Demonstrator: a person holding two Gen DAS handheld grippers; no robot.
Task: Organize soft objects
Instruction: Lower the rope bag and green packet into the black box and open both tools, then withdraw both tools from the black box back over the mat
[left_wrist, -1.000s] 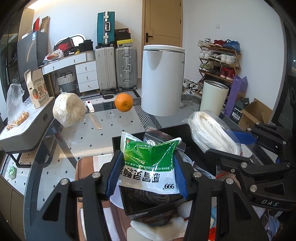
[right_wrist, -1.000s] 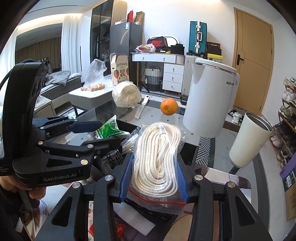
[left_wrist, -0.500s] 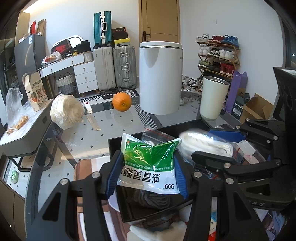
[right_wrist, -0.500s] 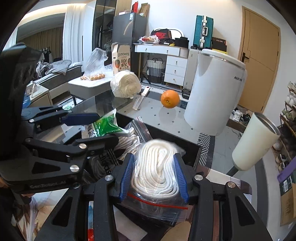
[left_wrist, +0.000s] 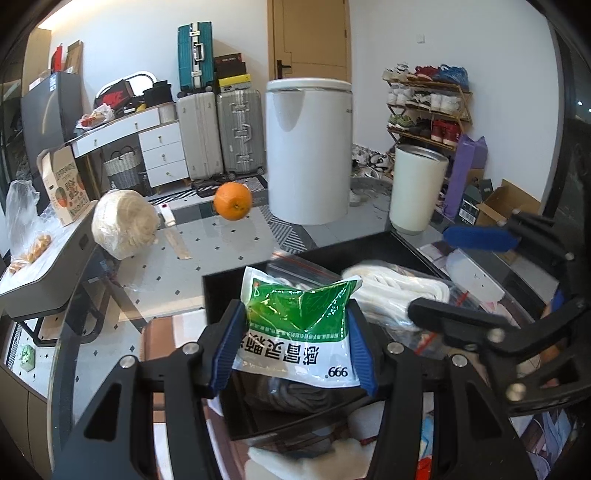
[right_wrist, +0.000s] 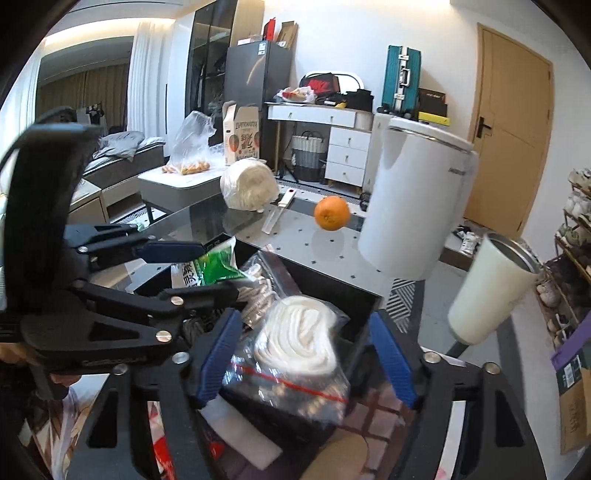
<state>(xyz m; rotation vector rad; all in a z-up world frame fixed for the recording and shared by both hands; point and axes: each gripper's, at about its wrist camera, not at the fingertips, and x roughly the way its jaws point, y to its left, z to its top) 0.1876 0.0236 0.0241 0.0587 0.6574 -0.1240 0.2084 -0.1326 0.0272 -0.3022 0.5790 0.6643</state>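
My left gripper is shut on a green and white packet and holds it above the black box. My right gripper is open over the same black box. The clear bag of white rope lies in the box between the spread right fingers, no longer gripped. It also shows in the left wrist view, beside the green packet. Other bagged items lie in the box under the packet.
On the glass table beyond the box stand an orange, a white rope bundle, a knife, a tall white appliance and a white tumbler. Cloths and papers lie near the box's front.
My right gripper lowered the rope bag into the black box, then opened and released it. My left gripper kept its hold on the green packet and barely moved.
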